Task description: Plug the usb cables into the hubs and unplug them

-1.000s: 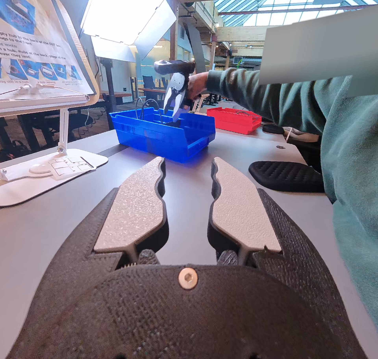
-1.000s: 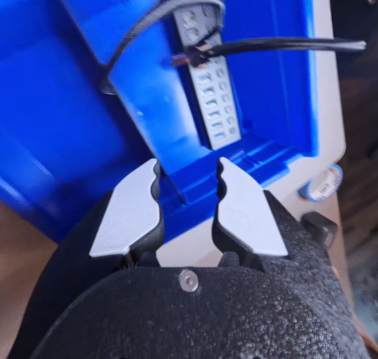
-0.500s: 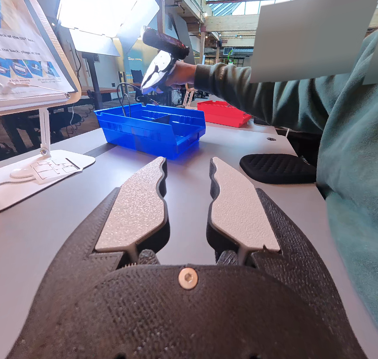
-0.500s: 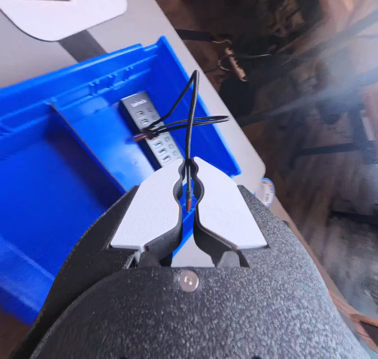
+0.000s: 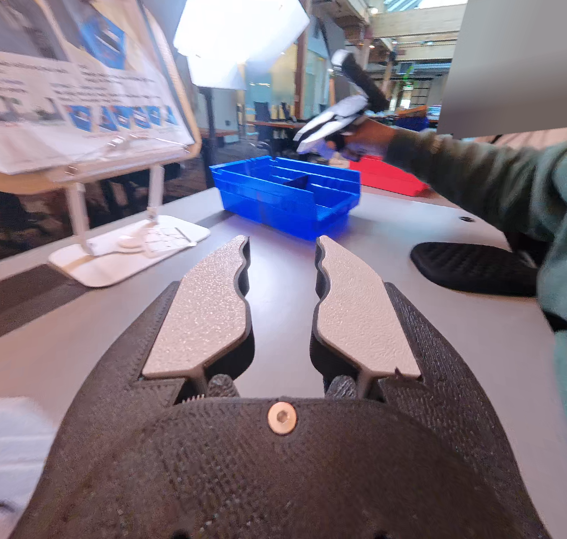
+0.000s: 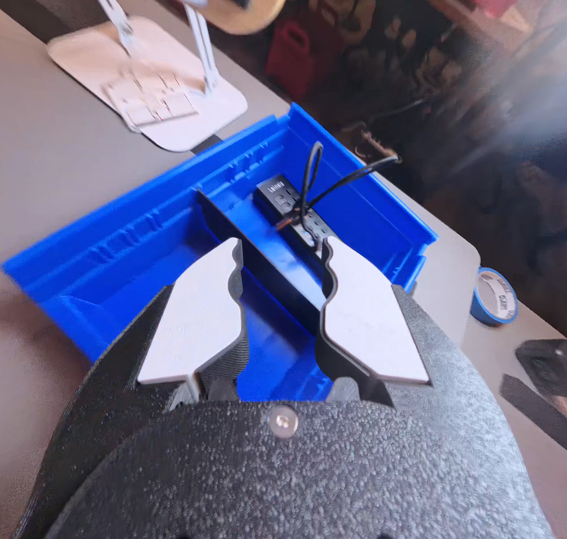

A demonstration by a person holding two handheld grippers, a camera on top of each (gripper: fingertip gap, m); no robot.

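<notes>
Bare bench (image 5: 276, 282) is lying open straight ahead of the left hand-held gripper (image 5: 281, 242), up to the blue bin (image 5: 285, 196); a white stand (image 5: 129, 248) is blocking its left, a black pad (image 5: 472, 266) its right. Below the right hand-held gripper (image 6: 280, 243), a black divider (image 6: 245, 248) is splitting the bin, and looping cables (image 6: 313, 180) are rising over the hub (image 6: 288, 205).

left gripper (image 5: 281, 243): low, level, jaws apart, empty | right gripper (image 6: 281, 245): raised, tilted down, jaws apart, empty

Place: open workshop-office hall
Roof: timber beams (image 5: 408, 24) and skylights
Background: rows of desks and office chairs (image 5: 260, 110)
Worktop (image 5: 399, 217): grey, with blue parts bin (image 5: 285, 199), red bin (image 5: 386, 176), instruction sheet stand (image 5: 92, 73)
</notes>
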